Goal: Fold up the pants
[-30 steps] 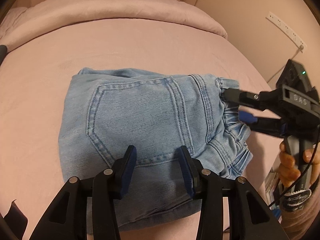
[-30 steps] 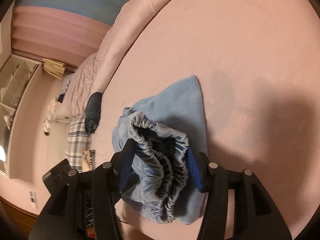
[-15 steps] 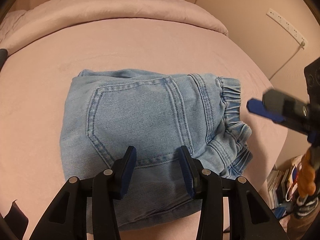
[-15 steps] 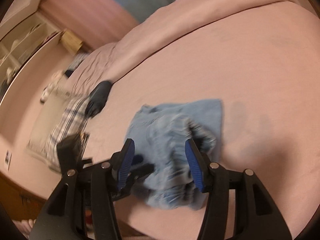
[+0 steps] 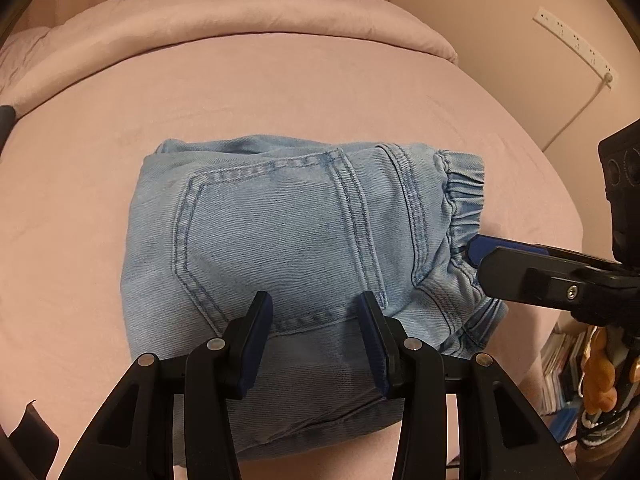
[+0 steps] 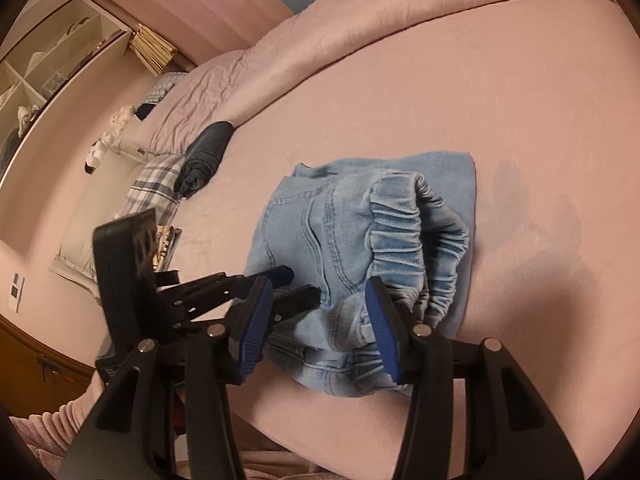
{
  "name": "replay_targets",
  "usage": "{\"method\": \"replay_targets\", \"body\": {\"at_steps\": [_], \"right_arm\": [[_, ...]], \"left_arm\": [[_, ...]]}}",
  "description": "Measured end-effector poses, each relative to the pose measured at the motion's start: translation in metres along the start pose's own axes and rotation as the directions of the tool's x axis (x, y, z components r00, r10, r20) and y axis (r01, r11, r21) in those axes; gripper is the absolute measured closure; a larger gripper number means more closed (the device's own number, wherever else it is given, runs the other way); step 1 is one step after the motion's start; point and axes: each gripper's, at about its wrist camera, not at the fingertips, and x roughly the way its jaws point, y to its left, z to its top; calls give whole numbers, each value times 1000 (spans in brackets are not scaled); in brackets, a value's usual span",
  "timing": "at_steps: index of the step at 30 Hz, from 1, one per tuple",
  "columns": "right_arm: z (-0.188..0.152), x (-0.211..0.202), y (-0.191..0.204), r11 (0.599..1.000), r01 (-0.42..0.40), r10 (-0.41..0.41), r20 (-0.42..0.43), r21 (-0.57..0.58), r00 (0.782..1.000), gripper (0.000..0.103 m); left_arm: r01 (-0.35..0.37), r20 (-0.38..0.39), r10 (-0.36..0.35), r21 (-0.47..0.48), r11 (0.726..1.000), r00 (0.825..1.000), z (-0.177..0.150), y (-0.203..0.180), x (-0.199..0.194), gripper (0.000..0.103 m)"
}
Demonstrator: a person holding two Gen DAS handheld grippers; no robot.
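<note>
Light-blue jeans [image 5: 288, 232] lie folded into a thick packet on the pink bed [image 5: 280, 92], back pocket up and elastic waistband [image 5: 460, 200] to the right. My left gripper [image 5: 316, 320] stands over the packet's near edge with its jaws apart and no cloth pinched; it shows in the right wrist view as left gripper [image 6: 298, 286], tips against the denim. My right gripper [image 6: 318, 308] points at the gathered waistband [image 6: 404, 232], its jaws closing around the band's near end without pressing it. In the left wrist view the right gripper [image 5: 480, 256] comes in from the right, one blue tip at the waistband.
A bunched pink duvet [image 5: 240, 12] lines the far side. A rolled dark garment [image 6: 204, 156] and a plaid pillow [image 6: 156, 184] lie at the bed's left. The bed's edge drops off at right to stacked books [image 5: 560, 372]. A person's hand [image 5: 596, 372] holds the right gripper.
The right gripper drew back from the waistband it had straddled, rolled, and now has its tip at the band again. The left gripper and the jeans have not moved.
</note>
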Motion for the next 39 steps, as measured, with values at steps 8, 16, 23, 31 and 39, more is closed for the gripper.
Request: {"method": "replay_targets", "body": {"at_steps": [8,16,23,31,39], "right_arm": [[-4,8,-6,999,35,-35,-44,4,998,58],[-14,10,-14,999,33,-33,-51,6,998,60],[-18,8,-17,1000,24,-24,-36,1,999,60],[-21,-24,-32,997,9,-16,79,79,997,35],[-14,-7,-65,981,-4,-7,53,192,999,35]], "left_arm": [[6,-16,-6,-7,1000,1000,8,3,6,60],[40,38,-40,4,999,998,30,-6,-6,60],[49,47,-53,79,996,998,48,-34,-2,60],[75,33,-77,53,996,996,55,-24,7,60],[91,37,-92,27,995,995,53,-22,6,60]]}}
